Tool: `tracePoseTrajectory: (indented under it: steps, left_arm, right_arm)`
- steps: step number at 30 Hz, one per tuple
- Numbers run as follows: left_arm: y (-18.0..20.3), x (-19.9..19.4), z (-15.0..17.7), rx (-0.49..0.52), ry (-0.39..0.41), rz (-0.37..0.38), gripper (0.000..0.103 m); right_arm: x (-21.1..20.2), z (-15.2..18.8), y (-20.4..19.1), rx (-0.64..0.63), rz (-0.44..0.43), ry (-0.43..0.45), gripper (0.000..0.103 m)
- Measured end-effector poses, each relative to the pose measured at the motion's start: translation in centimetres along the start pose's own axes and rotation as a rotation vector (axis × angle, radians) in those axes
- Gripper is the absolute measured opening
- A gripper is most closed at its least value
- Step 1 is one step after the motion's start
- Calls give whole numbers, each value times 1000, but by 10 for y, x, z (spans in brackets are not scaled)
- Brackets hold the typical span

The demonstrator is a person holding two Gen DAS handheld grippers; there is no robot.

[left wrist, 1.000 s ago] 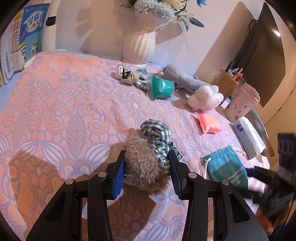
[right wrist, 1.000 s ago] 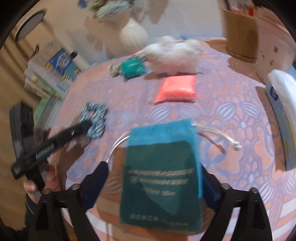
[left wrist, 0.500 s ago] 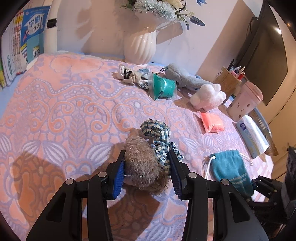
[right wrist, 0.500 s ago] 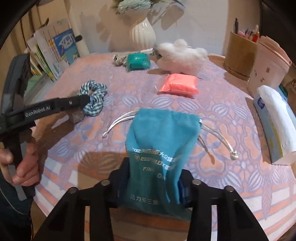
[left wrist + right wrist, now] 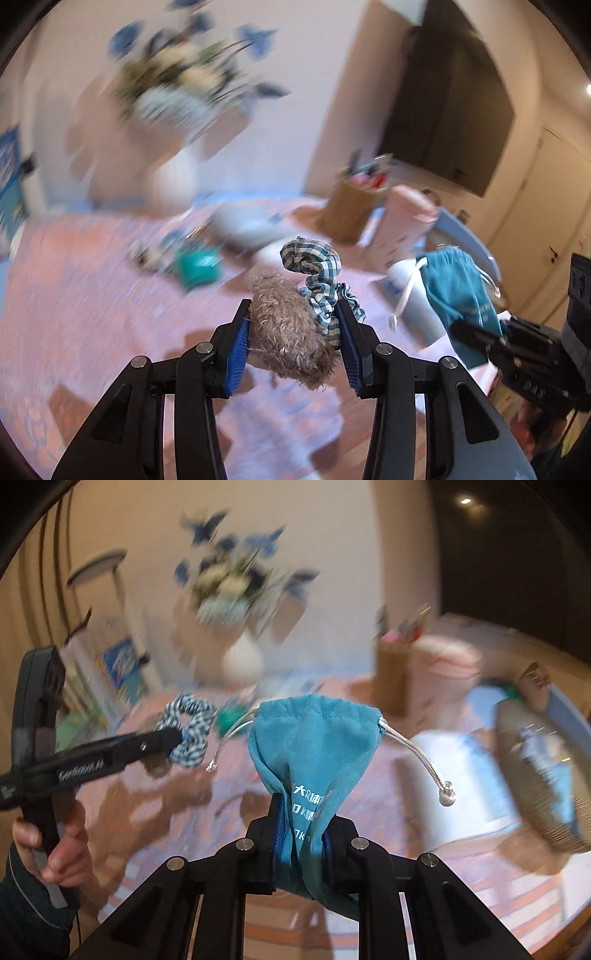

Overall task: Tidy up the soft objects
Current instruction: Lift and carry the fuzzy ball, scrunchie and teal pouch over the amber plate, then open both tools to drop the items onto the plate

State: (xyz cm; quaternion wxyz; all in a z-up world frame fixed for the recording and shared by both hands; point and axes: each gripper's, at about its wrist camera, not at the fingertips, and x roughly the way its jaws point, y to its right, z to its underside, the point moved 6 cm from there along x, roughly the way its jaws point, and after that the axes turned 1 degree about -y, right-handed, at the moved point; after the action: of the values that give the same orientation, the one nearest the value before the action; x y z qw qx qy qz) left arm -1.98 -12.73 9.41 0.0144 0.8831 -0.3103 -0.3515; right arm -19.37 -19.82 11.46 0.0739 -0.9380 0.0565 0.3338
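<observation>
My left gripper (image 5: 293, 339) is shut on a brown fuzzy ball (image 5: 290, 332) with a blue-and-white checked scrunchie (image 5: 317, 271) attached, and holds it above the pink patterned cloth (image 5: 92, 295). My right gripper (image 5: 301, 827) is shut on a teal drawstring pouch (image 5: 314, 738), lifted off the table, its silver cords hanging loose. The pouch also shows in the left wrist view (image 5: 458, 284). The scrunchie also shows in the right wrist view (image 5: 190, 727). Both views are motion-blurred.
A white vase with flowers (image 5: 173, 177) stands at the back. A teal soft item (image 5: 197, 264) and grey plush (image 5: 240, 225) lie mid-table. A brown pen holder (image 5: 351, 210), pink cup (image 5: 402, 221) and white bottle (image 5: 458, 768) stand at the right. Books (image 5: 118, 672) stand left.
Both grippers have lifted their loads off the cloth: the left one raised the fuzzy ball with scrunchie, the right one raised the teal pouch after closing tight on it.
</observation>
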Motion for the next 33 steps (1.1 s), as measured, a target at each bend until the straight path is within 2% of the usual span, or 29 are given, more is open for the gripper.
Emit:
tracePoseTrajectory:
  steps: [3, 7, 12, 16, 21, 23, 30, 33]
  left_arm:
    - [43, 8, -21, 60, 15, 49, 41]
    - [109, 27, -46, 143, 19, 120, 41]
    - [195, 64, -72, 240, 4, 185, 41]
    - [238, 95, -82, 261, -19, 224, 41]
    - [273, 129, -83, 264, -47, 247, 41]
    - [283, 140, -83, 274, -50, 234, 41]
    - [303, 183, -70, 297, -109, 189, 41]
    - [305, 196, -64, 298, -132, 182, 41]
  right_arm:
    - [-25, -15, 41, 61, 46, 65, 17]
    - [-54, -29, 106, 143, 149, 131, 17]
    - [-81, -43, 190, 280, 231, 177, 17]
    - [-94, -47, 239, 355, 297, 191, 17]
    - [-98, -52, 273, 379, 337, 180, 17]
    - [-90, -53, 286, 397, 340, 156, 17]
    - [-41, -35, 327, 526, 276, 24, 17]
    - [-34, -27, 333, 541, 274, -1, 18]
